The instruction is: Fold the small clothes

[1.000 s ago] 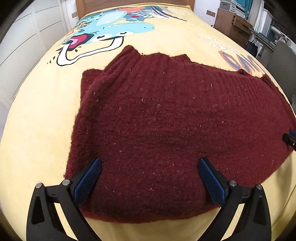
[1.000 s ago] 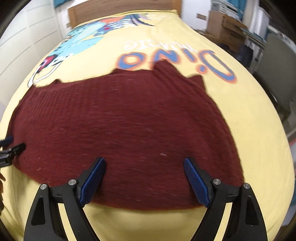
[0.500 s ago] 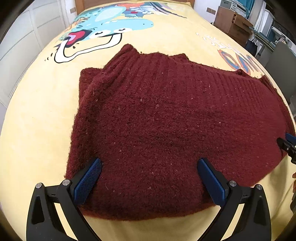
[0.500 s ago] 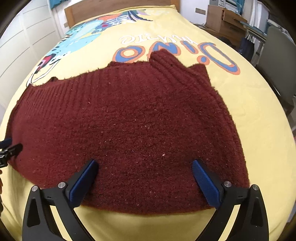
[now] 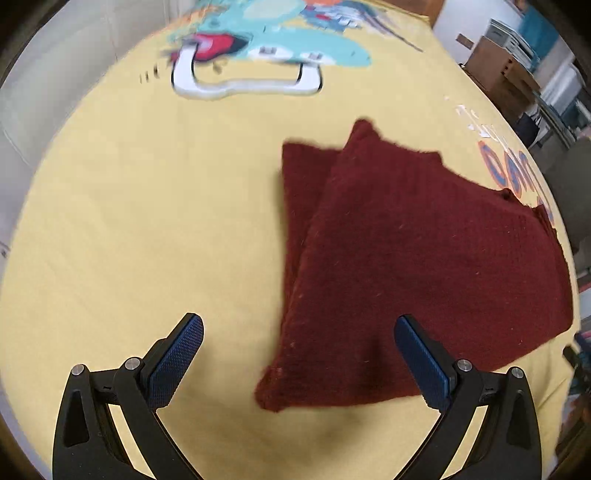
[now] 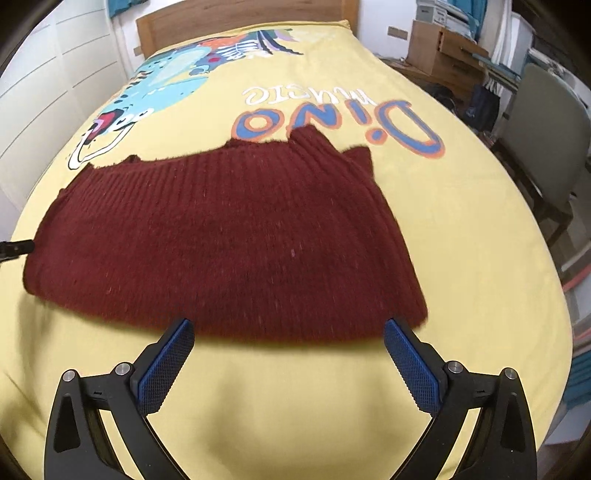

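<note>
Both grippers have pulled back from the sweater since a second ago. Left gripper (image 5: 298, 356) slid off to the left: earlier both blue pads sat over the knit, now only its right pad (image 5: 421, 363) overlaps the sweater's near left corner, and its left pad (image 5: 177, 360) is over bare yellow bedspread (image 5: 147, 221). Jaws spread wide, nothing between them is gripped.

Right gripper (image 6: 288, 363) backed toward the near edge: earlier its pads were over the knit, now the fingertips sit just at the sweater's near hem, with bedspread between them. Its jaws have just been opening and stand wide, nothing clamped.

Dark red knit sweater (image 6: 229, 243) lies flat on the bedspread, folded into a rough trapezoid, wide edge nearest the grippers. Ribbed collar (image 6: 314, 142) pokes out at the far edge, overlapping the blue-and-orange "Dino" lettering (image 6: 332, 122). In the left view a second layer (image 5: 295, 192) shows along the sweater's left side, under the top fold.

Tip of the left gripper is visible at the left edge of the right view, just beside the sweater's left corner. Left view is motion-blurred. Cartoon dinosaur print (image 6: 166, 77) is well beyond the sweater toward the wooden headboard (image 6: 240, 20).
</note>
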Available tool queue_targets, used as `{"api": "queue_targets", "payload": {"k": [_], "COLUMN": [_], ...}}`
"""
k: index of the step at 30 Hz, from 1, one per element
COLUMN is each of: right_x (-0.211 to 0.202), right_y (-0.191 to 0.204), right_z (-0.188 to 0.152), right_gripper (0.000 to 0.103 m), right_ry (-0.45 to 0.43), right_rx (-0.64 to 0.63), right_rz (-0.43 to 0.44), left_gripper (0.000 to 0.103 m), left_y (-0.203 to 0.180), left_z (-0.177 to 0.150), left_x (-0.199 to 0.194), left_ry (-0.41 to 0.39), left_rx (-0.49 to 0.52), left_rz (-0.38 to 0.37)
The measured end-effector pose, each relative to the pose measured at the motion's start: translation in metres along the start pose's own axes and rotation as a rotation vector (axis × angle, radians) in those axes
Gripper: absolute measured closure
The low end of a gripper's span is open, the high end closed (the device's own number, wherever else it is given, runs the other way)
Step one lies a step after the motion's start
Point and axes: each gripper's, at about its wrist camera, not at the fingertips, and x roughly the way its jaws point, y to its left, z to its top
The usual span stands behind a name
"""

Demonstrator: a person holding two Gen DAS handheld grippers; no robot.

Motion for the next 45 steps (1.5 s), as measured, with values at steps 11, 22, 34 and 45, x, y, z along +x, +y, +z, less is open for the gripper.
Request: {"api": "queue_targets", "payload": {"k": [11, 22, 34, 45], "right_x": [-0.008, -0.009, -0.029, -0.056], "right_y": [-0.023, -0.039, -0.065, -0.118], "right_z": [-0.031, -0.029, -0.015, -0.002], "right_gripper": [0.001, 0.001, 0.001, 0.001], "right_ry": [0.064, 0.056, 0.007, -0.055], "right_rx": [0.043, 0.098, 0.149, 0.212], "right_rz": [-0.027, -0.011, -0.005, -0.037], "left_gripper": [0.001, 0.076, 0.077, 0.078], "left_y": [0.001, -0.022, -0.137, -0.342], "left_z": [-0.002, 0.009, 0.044, 0.057], "left_x": [0.053, 0.026, -0.066, -0.048], "left_ry": [0.07, 0.124, 0.048, 0.052], "left_rx": [-0.113, -0.01, 0.117, 0.373], "left_rz": [-0.159, -0.265, -0.314, -0.301]}}
